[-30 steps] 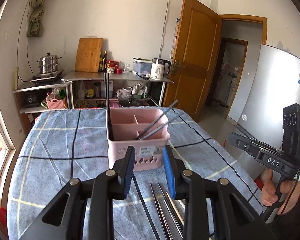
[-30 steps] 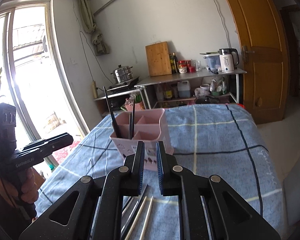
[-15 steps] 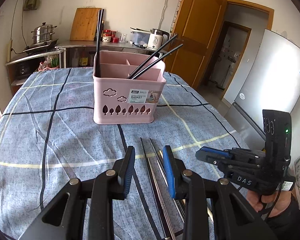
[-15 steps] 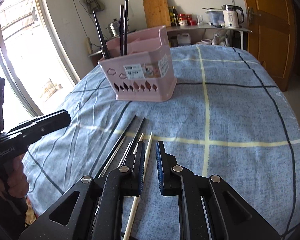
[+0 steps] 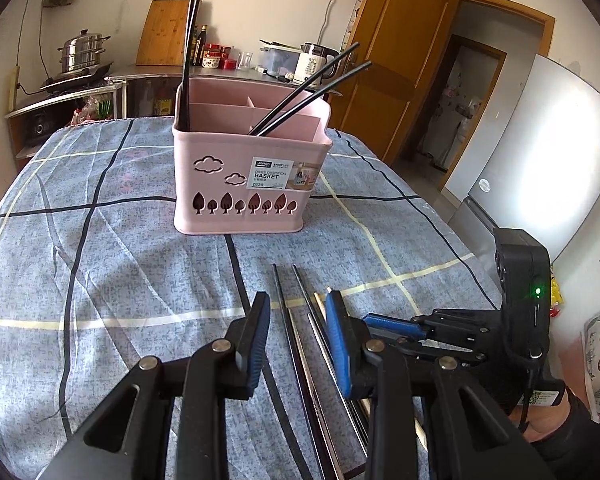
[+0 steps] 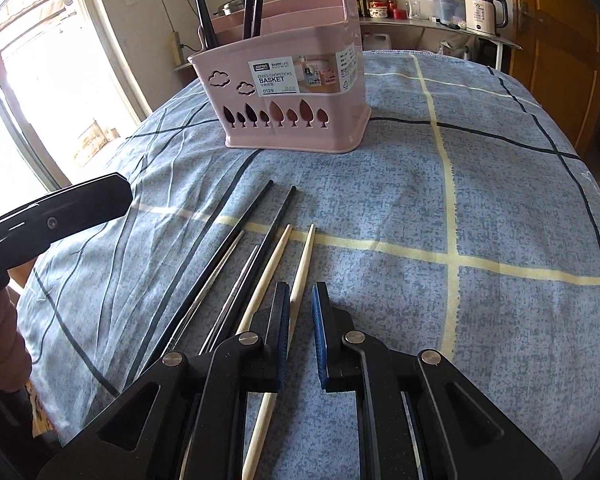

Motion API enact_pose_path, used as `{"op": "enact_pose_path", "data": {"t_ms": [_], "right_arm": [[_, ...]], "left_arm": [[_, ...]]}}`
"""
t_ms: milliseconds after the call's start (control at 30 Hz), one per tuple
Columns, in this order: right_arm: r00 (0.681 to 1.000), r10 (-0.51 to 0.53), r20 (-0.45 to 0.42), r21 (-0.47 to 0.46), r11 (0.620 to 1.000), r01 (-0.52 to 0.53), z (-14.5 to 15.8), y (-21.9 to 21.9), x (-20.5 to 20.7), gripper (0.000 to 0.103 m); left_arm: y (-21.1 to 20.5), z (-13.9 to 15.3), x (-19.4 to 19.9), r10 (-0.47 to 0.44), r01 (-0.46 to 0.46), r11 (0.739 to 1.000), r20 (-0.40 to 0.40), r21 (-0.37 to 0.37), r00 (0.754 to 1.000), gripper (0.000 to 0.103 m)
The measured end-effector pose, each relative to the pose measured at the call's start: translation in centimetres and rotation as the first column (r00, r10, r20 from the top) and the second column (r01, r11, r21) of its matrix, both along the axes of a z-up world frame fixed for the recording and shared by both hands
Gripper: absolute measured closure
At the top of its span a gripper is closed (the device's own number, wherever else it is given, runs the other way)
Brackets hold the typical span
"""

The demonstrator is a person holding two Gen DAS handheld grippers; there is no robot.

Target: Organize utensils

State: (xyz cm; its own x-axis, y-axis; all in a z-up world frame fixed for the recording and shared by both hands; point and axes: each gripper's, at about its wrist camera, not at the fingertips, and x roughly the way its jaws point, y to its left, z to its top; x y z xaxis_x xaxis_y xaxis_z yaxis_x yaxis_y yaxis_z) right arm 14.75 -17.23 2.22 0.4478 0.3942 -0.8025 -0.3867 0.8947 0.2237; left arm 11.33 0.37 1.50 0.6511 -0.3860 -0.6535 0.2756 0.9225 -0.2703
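Now that both tongs have been lowered from basket height, the left tongs (image 5: 296,334) and right tongs (image 6: 301,334) are held released, nothing gripped, over loose chopsticks (image 6: 260,240) lying before the pink basket (image 5: 252,176); pickup seems next.

Left gripper (image 5: 296,334): black speckled arms, ribbed blue pads on the inner jaw faces, silver pivot screws behind each pad. Right gripper (image 6: 301,330): identical build. Behind its jaws, a black camera module carries a lit green indicator, a thin black cable and a white QR label.
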Motion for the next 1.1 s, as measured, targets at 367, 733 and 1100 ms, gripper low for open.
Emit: {"op": "enact_pose_path", "data": {"t_ms": [367, 733, 1100], "right_arm": [[1.0, 0.002, 0.009, -0.022, 1.0, -0.002, -0.1, -1.4, -0.1, 0.095], [0.999, -0.049, 0.005, -0.022, 0.999, 0.049, -0.1, -6.5, -0.3, 0.095], [0.999, -0.041, 0.01, 0.01, 0.999, 0.041, -0.2, -7.3, -0.5, 0.095]], "left_arm": [[-1.9, -1.0, 1.1, -0.035, 0.036, 0.999, -0.047, 0.015, 0.998, 0.073], [-6.7, -3.1, 2.8, -0.13, 0.135, 0.99, -0.111, 0.044, 0.985, 0.073], [-7.8, -4.8, 4.6, -0.078, 0.093, 0.99, -0.143, 0.107, 0.987, 0.073]]}}
